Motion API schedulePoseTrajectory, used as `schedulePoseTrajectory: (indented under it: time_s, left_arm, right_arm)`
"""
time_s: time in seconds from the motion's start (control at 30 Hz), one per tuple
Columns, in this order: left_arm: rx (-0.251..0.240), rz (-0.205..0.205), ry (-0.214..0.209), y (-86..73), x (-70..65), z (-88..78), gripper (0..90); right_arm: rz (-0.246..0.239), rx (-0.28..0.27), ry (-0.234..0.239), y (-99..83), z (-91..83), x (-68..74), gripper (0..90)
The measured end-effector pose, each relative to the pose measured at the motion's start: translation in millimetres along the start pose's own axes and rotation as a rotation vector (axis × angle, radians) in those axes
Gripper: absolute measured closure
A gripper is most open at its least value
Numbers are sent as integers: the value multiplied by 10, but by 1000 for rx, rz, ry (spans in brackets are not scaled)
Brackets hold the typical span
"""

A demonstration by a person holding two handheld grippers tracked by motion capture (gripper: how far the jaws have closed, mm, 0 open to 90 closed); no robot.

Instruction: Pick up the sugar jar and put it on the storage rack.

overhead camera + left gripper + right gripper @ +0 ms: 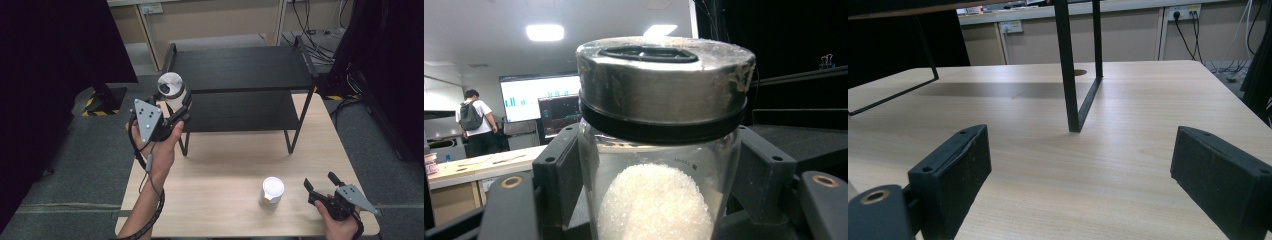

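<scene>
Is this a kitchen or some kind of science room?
Probably a lab or workshop, not a kitchen: big screens with charts glow behind the jar, cables trail across the floor, and wall sockets line the back.

The left tool clamps a metal-lidded glass jar of white granules.

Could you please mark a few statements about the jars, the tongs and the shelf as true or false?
1. The left tongs grip a glass jar with a metal lid. True.
2. That jar is empty. False: it holds white grains.
3. The right tongs hold the second jar. False: their jaws stand open, apart from it, and it stands on the table.
4. The black shelf has two levels. True.
5. The held jar rests on the table. False: it is held in the air beside the shelf.
</scene>
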State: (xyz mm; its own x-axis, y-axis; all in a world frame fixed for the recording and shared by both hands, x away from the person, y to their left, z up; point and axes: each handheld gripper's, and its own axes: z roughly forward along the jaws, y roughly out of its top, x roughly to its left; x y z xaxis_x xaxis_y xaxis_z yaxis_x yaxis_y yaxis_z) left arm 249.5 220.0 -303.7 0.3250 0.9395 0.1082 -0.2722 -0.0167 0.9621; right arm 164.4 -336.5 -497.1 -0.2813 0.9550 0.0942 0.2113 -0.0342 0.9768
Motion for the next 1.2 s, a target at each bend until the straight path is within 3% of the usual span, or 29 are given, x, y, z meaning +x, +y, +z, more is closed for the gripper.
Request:
schedulePoseTrajectory:
  time_s: [0.53, 1.2]
  left_arm:
    - [11, -5, 9, 169, 38, 193, 298]
    - [69, 22, 47, 278, 80, 527, 298]
  right_arm:
    - [0, 0, 1, 1, 0, -1, 95]
    - [-4, 2, 2, 3, 2, -1, 96]
